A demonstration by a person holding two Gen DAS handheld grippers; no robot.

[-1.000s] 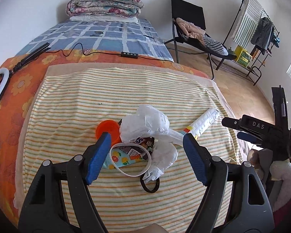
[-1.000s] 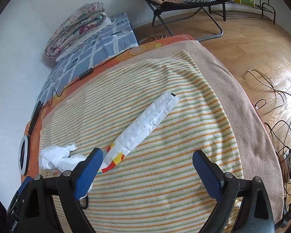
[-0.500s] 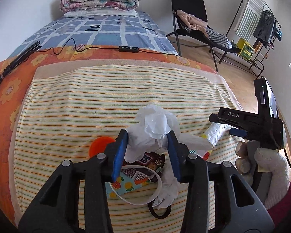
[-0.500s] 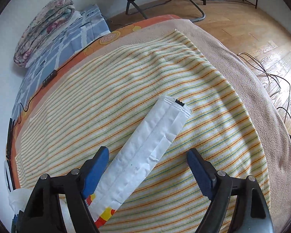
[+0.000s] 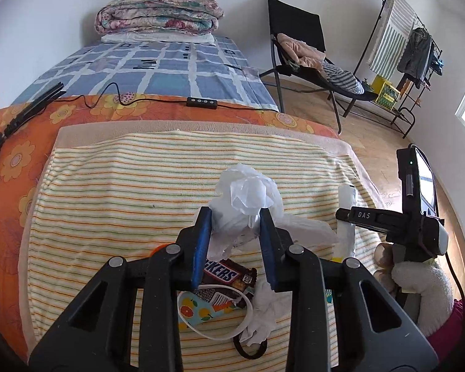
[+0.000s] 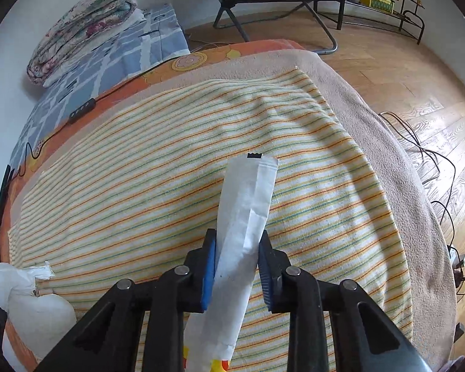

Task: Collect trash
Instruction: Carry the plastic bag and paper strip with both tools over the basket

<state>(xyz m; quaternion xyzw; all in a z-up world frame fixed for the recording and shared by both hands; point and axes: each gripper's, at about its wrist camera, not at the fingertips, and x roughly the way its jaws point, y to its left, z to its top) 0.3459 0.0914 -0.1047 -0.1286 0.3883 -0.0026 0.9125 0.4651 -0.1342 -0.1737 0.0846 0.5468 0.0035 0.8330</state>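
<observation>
A: That bag [image 5: 248, 198] at twelve o'clock of the left gripper [image 5: 235, 232]?
B: Thin white plastic, crinkled, faintly glossy. The gripper's arms are matt black plastic with blue ribbed pads [image 5: 201, 248] and metal rivets.
A: And the towel [image 6: 139, 186]?
B: Striped terry cloth, rough and matt.
A: The sleeve [image 6: 241, 217] in the right gripper [image 6: 237, 266]?
B: It looks like creased white paper, matt. At two o'clock the floor [image 6: 403, 71] is smooth, slightly shiny wood.
A: The wrapper [image 5: 223, 276]?
B: Glossy brown foil.
</observation>
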